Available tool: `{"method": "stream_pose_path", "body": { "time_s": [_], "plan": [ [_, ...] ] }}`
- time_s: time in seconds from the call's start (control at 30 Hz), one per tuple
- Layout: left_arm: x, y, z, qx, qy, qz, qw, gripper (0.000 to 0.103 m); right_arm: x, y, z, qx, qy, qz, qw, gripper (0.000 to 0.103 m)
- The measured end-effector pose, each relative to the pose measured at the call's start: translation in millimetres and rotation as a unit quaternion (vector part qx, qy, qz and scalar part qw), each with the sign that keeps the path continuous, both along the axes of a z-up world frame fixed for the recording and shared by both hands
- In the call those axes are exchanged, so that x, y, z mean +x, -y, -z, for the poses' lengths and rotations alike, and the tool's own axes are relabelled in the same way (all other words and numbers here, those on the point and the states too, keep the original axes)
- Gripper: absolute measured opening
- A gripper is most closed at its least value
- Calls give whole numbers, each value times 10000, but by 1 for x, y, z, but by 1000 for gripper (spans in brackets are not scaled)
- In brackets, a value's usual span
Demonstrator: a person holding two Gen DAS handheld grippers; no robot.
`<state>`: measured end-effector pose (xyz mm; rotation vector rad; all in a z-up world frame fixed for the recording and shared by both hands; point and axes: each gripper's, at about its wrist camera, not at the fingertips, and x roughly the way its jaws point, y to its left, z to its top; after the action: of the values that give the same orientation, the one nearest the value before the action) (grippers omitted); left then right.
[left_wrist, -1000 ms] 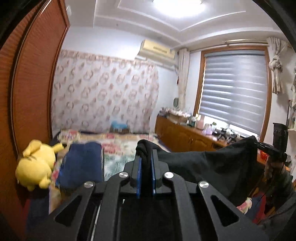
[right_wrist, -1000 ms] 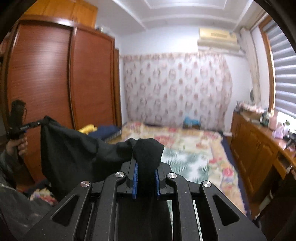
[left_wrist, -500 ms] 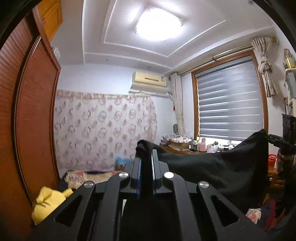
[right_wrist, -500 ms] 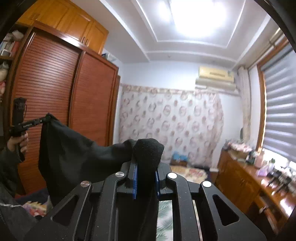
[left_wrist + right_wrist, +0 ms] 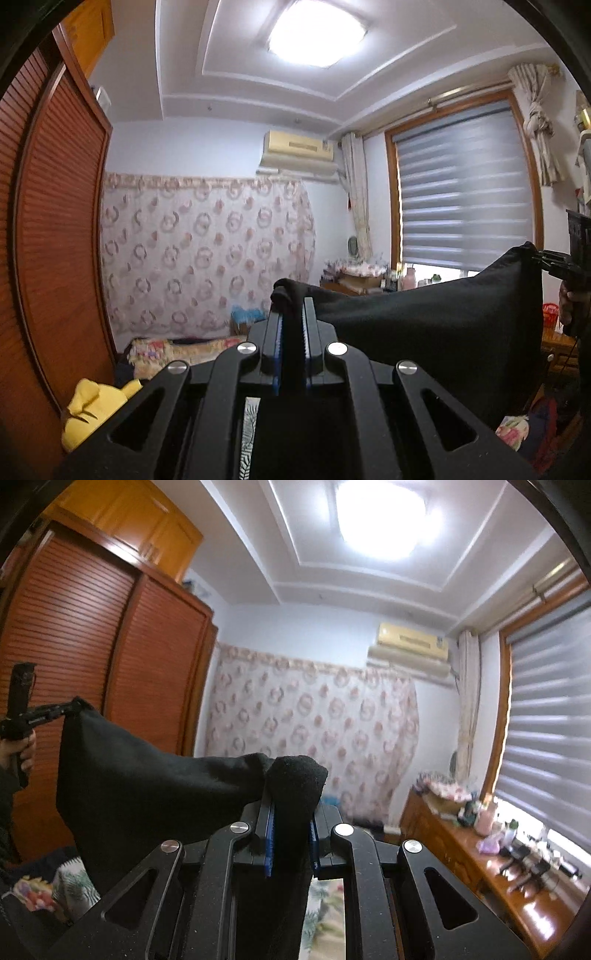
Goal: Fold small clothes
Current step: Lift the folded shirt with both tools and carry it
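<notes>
Black garment (image 5: 424, 325): stretched level, long axis spanning both grippers.
Left gripper (image 5: 291, 314): clamped on one corner.
Right gripper (image 5: 291, 812): clamped on the other.

The black garment (image 5: 424, 332) was a matt, soft, slightly fuzzy cloth. The left gripper (image 5: 291, 314) looked like matt black plastic with shiny metal screw heads and ribbed blue pads (image 5: 276, 354). The wardrobe (image 5: 110, 657) was slatted reddish wood, the sideboard (image 5: 517, 904) glossy varnished wood.

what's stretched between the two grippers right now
The black garment spans the gap, one corner pinched in the left gripper, the other in the right gripper. Both wrist views show it.
</notes>
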<state>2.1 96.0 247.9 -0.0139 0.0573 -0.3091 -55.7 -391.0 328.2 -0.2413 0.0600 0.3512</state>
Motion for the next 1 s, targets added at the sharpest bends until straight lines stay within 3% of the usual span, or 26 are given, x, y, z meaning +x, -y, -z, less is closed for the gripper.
{"method": "stream_pose_path", "body": {
  "time_s": [0.3, 0.57, 0.73, 1.0],
  "plan": [
    [146, 37, 97, 365, -895, -133, 9952, 6, 147, 6, 100, -444, -1017, 303, 9934, 12],
    [274, 61, 185, 753, -1882, -346, 9786, 6, 288, 11, 218, -626, -1881, 519, 9788, 12],
    [315, 74, 217, 799, -2241, -376, 9706, 6, 364, 16, 277, -828, -2438, 689, 9638, 12],
    [346, 83, 250, 869, -2733, -399, 9572, 12, 417, 20, 334, -804, -2990, 678, 9484, 13]
  ]
}}
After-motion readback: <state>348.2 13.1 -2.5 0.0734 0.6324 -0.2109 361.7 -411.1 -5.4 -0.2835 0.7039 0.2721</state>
